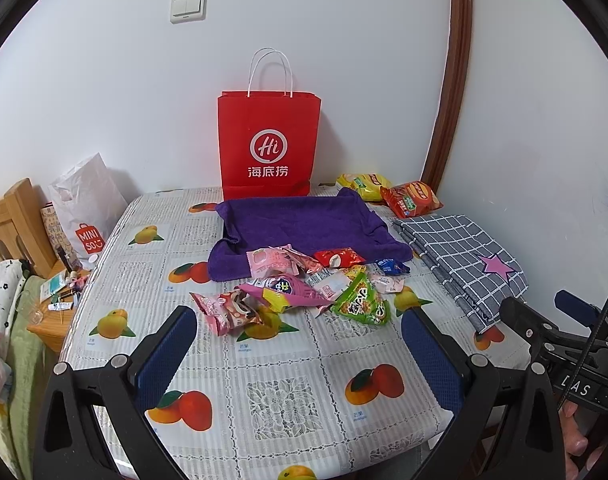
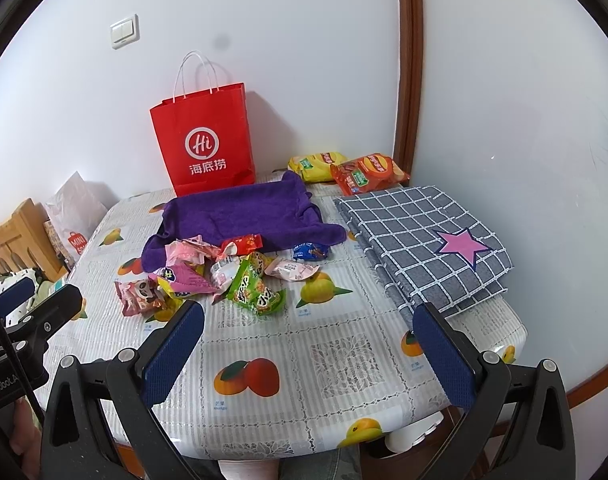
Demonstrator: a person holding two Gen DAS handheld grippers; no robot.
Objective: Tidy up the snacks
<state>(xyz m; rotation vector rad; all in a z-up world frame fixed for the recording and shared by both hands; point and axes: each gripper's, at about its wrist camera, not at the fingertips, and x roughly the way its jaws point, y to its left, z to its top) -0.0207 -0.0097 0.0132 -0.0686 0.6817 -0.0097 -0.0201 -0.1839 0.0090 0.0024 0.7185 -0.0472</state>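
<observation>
Two grippers hang above the near edge of the table (image 1: 288, 404), both angled down toward its middle. The left gripper (image 1: 300, 344) has its blue pads spread wide and holds nothing; the right gripper (image 2: 309, 340) is likewise spread wide and empty, its pads clear of the tablecloth. A bare hand (image 1: 579, 440) grips the right tool's handle at the lower right of the left view.

Beyond the fingertips lies one loose heap of small snack packets (image 1: 300, 288), roughly ten, though overlaps prevent an exact count: a green packet (image 2: 258, 294), pink ones, one red, one blue. The heap touches the front edge of one purple towel (image 1: 304, 224), which looks draped over a shallow tray. One folded checked cloth (image 2: 419, 240) with a pink star lies right of the towel. At the far right corner sit two chip bags, yellow (image 2: 313, 166) and red (image 2: 367, 174). One red paper bag (image 1: 268, 144) stands against the wall.
</observation>
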